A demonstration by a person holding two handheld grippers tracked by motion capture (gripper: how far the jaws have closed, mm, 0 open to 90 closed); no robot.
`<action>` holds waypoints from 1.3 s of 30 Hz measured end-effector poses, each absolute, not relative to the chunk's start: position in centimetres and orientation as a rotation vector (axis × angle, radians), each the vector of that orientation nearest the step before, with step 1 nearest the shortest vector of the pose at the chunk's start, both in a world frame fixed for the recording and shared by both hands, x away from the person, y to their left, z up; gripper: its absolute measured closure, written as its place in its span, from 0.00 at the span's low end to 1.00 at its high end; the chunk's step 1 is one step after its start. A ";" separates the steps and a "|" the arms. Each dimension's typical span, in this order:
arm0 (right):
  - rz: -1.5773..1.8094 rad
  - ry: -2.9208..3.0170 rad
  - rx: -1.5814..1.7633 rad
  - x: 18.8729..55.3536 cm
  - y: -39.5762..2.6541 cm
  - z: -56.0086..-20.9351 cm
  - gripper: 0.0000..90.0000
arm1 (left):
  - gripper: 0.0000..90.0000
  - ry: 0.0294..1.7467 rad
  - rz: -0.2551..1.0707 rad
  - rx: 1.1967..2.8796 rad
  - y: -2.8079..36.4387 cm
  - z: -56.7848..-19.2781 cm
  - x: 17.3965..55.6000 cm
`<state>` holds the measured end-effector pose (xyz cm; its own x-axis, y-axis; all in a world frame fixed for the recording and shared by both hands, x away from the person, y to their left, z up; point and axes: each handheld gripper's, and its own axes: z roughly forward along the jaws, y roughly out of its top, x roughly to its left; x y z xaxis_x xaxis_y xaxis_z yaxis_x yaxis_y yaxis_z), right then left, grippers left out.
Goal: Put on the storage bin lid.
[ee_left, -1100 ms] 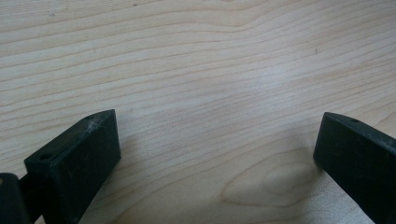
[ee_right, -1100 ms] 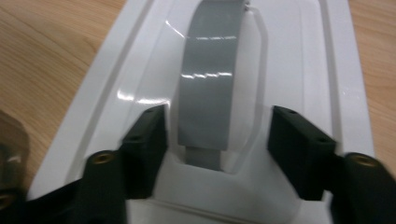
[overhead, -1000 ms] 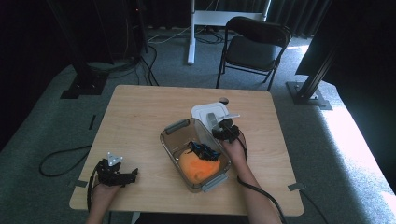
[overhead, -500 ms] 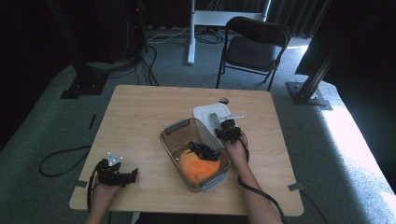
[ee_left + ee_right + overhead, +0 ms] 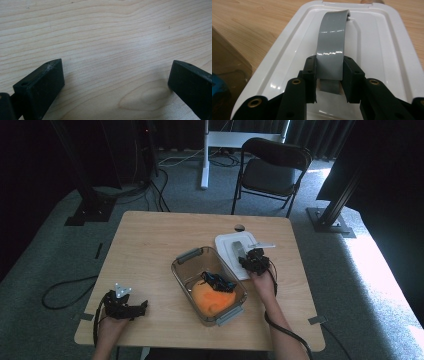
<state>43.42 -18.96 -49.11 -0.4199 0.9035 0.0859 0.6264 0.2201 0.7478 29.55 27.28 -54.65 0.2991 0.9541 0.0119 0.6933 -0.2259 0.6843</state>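
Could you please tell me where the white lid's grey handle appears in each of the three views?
High view: grey handle right of centre, on the white lid, at the right gripper.
Left gripper view: not in it.
Right gripper view: handle centre, clamped between the jaws.
Shared landmark: wooden table.

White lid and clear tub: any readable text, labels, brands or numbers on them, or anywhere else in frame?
None.
The white lid and its grey handle are blank.
The clear tub bears no label.
The table shows bare wood grain.
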 end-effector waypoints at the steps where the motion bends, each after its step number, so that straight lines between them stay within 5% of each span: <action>1: 1.048 2.128 1.418 43.2 -19.2 -48.8 0.75 | 0.01 1.461 0.592 1.999 27.3 -54.6 29.5; 39: 1.224 2.032 1.305 33.9 -21.8 -39.1 0.75 | 0.01 1.462 0.591 1.999 27.3 -54.6 29.5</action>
